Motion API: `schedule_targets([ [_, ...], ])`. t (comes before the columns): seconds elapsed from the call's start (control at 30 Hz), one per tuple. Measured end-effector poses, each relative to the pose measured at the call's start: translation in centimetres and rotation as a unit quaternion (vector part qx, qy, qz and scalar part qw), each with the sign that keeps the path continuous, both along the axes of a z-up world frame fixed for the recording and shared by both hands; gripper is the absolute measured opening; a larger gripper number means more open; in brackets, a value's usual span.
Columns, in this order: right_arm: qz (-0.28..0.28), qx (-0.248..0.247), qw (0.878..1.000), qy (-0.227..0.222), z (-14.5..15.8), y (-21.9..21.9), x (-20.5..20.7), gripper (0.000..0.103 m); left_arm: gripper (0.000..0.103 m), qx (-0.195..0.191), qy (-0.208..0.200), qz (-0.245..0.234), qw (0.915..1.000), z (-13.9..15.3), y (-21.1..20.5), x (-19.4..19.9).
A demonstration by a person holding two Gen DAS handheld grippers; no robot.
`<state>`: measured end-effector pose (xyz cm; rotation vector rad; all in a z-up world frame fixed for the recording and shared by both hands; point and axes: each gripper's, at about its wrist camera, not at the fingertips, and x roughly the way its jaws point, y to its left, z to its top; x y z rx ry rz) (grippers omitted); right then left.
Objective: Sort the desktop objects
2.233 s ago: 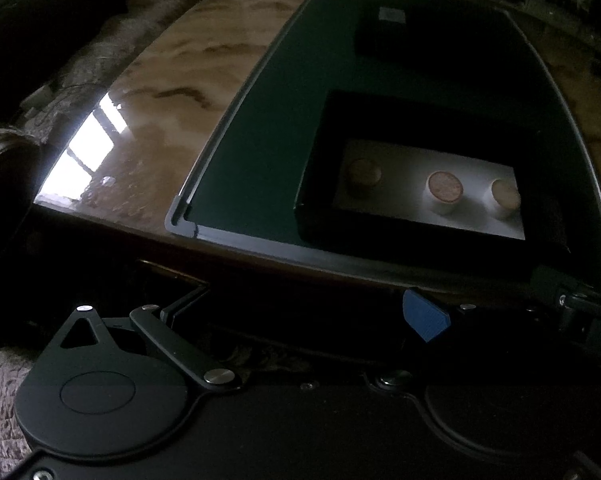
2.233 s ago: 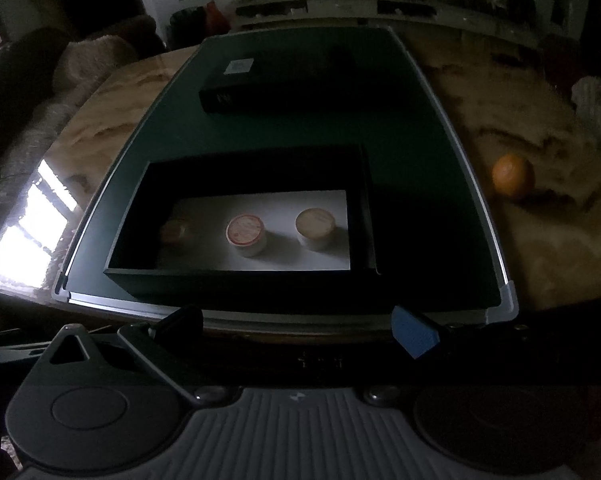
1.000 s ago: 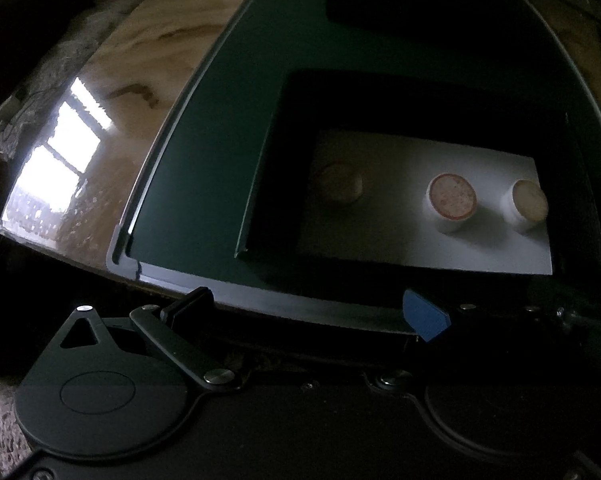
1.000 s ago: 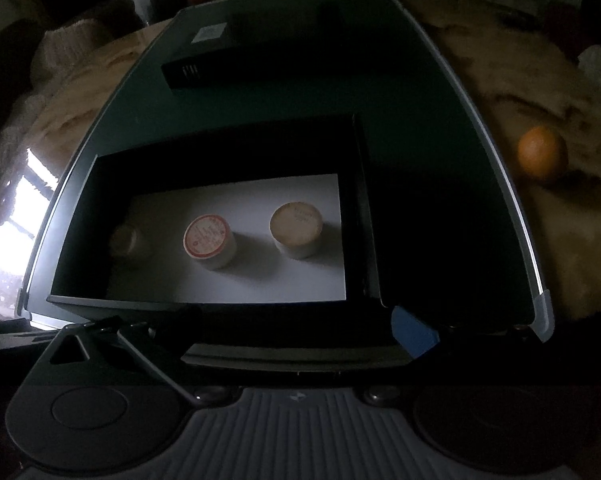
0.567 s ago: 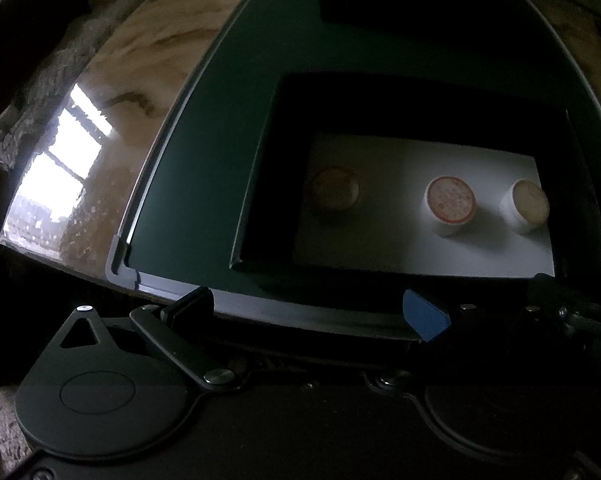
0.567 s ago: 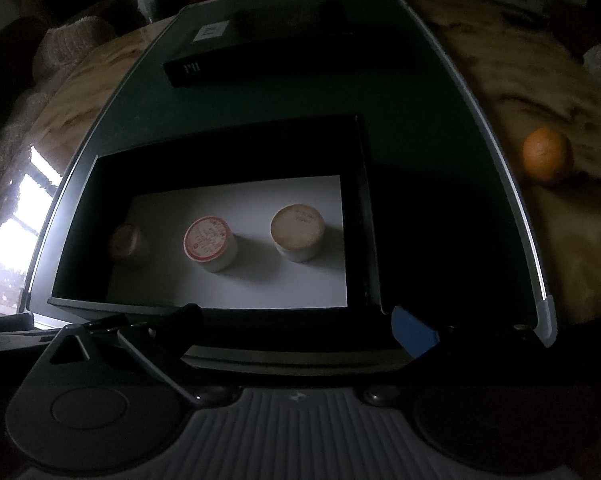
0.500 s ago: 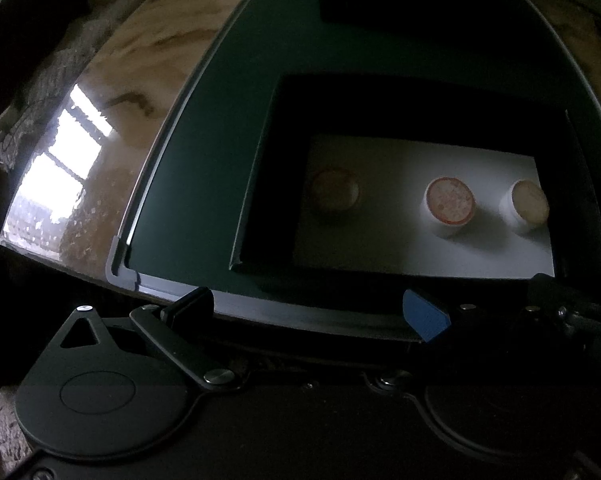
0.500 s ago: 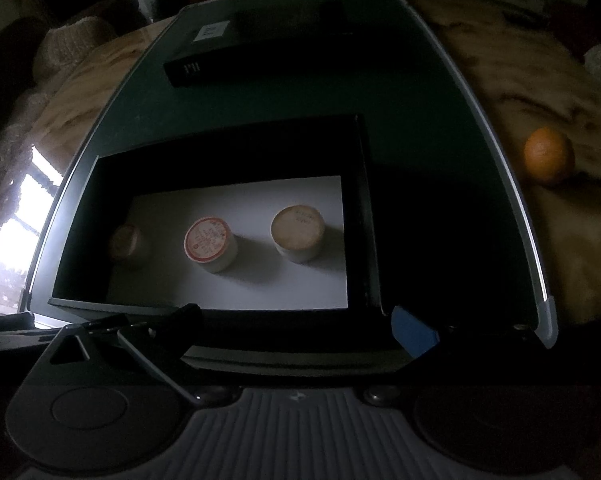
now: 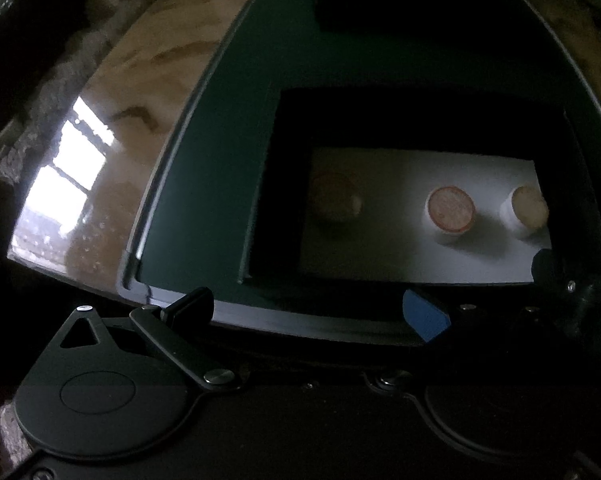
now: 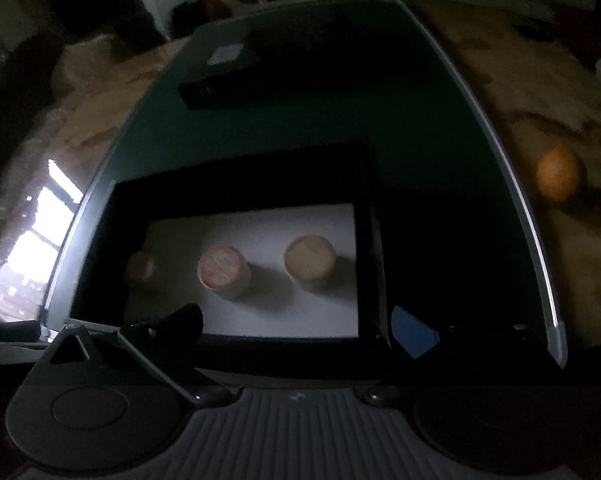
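The open black box (image 10: 368, 216) is the landmark here: it sits on the dark green mat (image 10: 420, 100) that covers the middle of the marble desk (image 10: 512, 92), and three small round tubs stand in a row on its white floor. In the right wrist view the right claw (image 10: 296, 326) hangs at the near wall of the box, its fingers spread wide with nothing between them. The red-topped tub (image 10: 222, 270) stands just ahead and a little left of that gap, the tan-topped tub (image 10: 310, 260) just ahead and a little right, so either is a short forward reach. The third tub (image 10: 140, 266), dim in shadow at the left end of the box, lies off to the left, beyond the left finger.

The left claw (image 9: 306, 312) is also spread and empty, over the near edge of the mat, short of the box. From it the shadowed tub (image 9: 334, 200) is straight ahead, and the other two lie toward the right. I judge the right hand the nearer for the two lit tubs.

The tubs are squat white cups with flat round lids, upright and apart, with no long axis to align to. An orange (image 10: 558, 176) rests on the bare desk right of the box, and a flat black case (image 10: 220, 76) lies on the mat beyond it
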<state>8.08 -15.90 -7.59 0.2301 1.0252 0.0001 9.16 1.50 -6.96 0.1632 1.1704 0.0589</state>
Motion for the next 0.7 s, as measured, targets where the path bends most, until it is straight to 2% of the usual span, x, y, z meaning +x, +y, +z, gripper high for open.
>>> schedule_targets([
  [0.2,-0.010,-0.017,0.999,-0.038,0.7,-0.6,0.6,0.103,0.103,-0.018,-0.010,0.018,0.9996,1.1,1.8,1.1],
  [0.33,0.005,-0.043,0.999,-0.027,0.8,-1.2,2.8,0.103,0.103,-0.020,-0.027,0.023,0.9992,1.9,2.6,3.1],
  [0.53,-0.012,-0.067,0.997,-0.036,1.6,-3.0,5.9,0.103,0.103,-0.017,-0.055,0.020,0.9981,2.4,2.5,7.7],
  [0.7,-0.015,-0.106,0.993,-0.058,1.9,-3.7,8.9,0.103,0.103,-0.049,-0.075,0.017,0.9958,2.1,2.5,12.4],
])
